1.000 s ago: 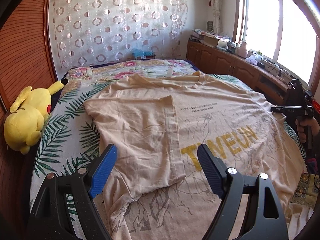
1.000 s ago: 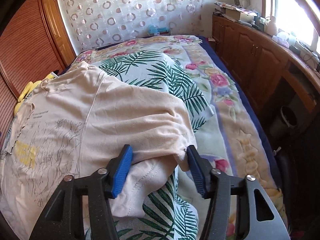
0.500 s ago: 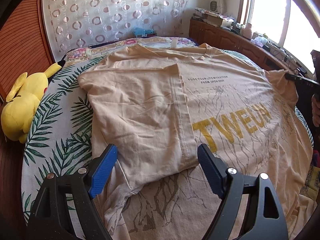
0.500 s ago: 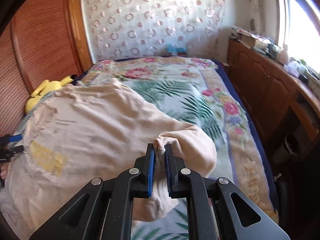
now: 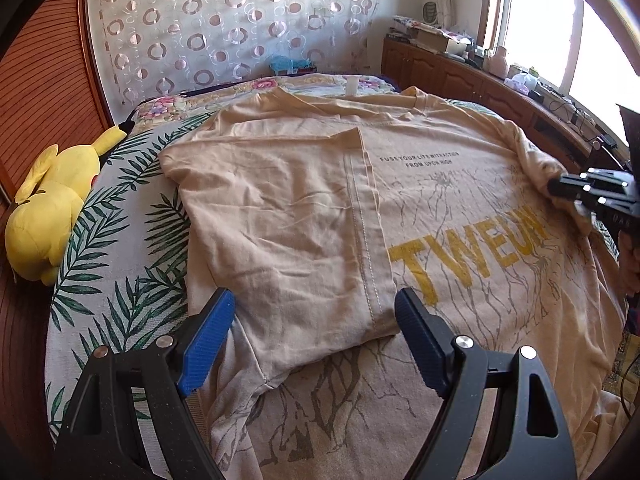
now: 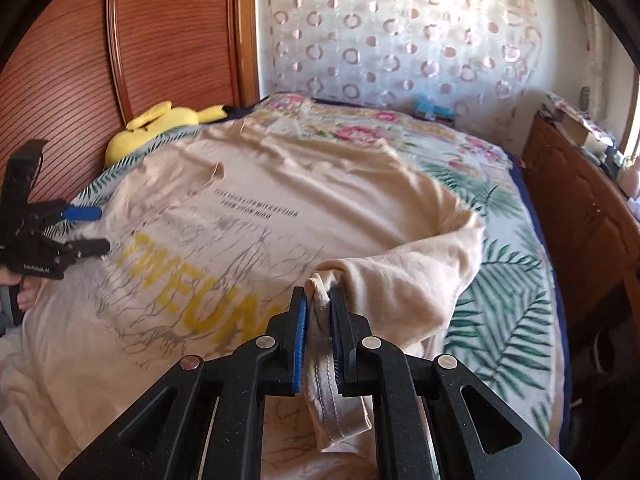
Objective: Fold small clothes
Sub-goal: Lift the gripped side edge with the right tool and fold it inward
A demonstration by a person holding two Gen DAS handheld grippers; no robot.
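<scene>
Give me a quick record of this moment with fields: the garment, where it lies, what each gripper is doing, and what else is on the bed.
garment: beige T-shirt, yellow lettering, one sleeve side already folded inward
surface: bed with leaf-and-flower bedspread
left hand-held gripper: open, over the folded sleeve side, holding nothing
right hand-held gripper: shut on the T-shirt's other sleeve, lifted off the bed
also on bed: yellow plush toy at the wooden wall side
fold status: second side not yet folded over
</scene>
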